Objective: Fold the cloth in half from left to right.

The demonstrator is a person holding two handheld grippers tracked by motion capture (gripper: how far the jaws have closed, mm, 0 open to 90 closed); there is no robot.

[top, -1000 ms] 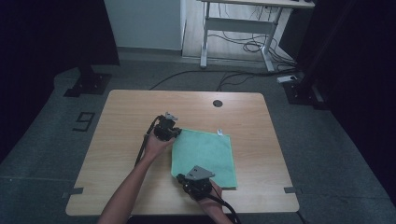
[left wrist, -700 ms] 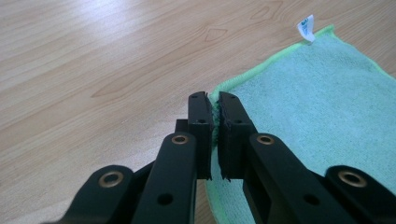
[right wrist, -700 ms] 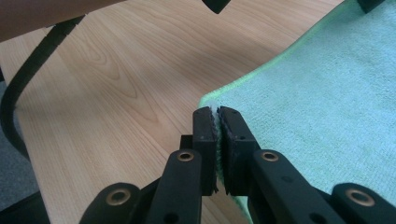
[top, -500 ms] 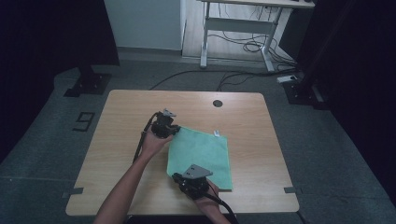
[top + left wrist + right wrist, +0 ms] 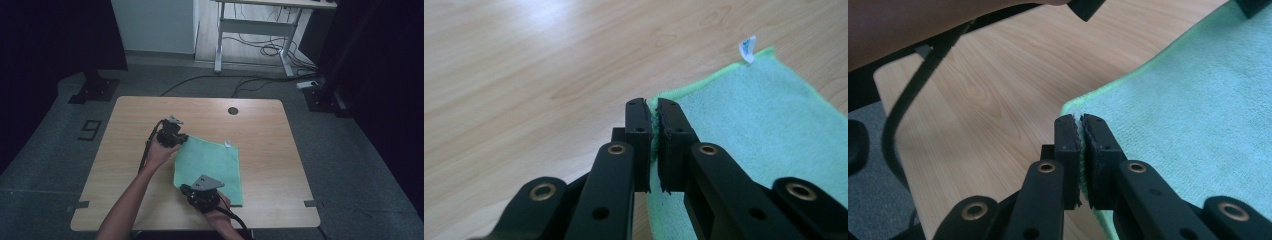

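Note:
A green cloth (image 5: 212,165) lies on the wooden table (image 5: 130,125), with a small white tag (image 5: 227,144) at its far right corner. My left gripper (image 5: 181,140) is shut on the cloth's far left corner; in the left gripper view the cloth (image 5: 754,110) edge is pinched between the pads of the gripper (image 5: 653,112). My right gripper (image 5: 184,189) is shut on the near left corner. The right gripper view shows that corner of the cloth (image 5: 1198,100) clamped in the gripper (image 5: 1079,125), with the left side of the cloth lifted a little off the table.
A round cable hole (image 5: 232,110) sits near the table's far edge. The left forearm (image 5: 135,190) and its cable cross the near left part of the table. Beyond the table stand a desk frame (image 5: 250,30) and floor cables (image 5: 265,50).
The left gripper has risen a little with the cloth's far left corner, and the cloth's left edge has drawn slightly inward. The right gripper has stayed put.

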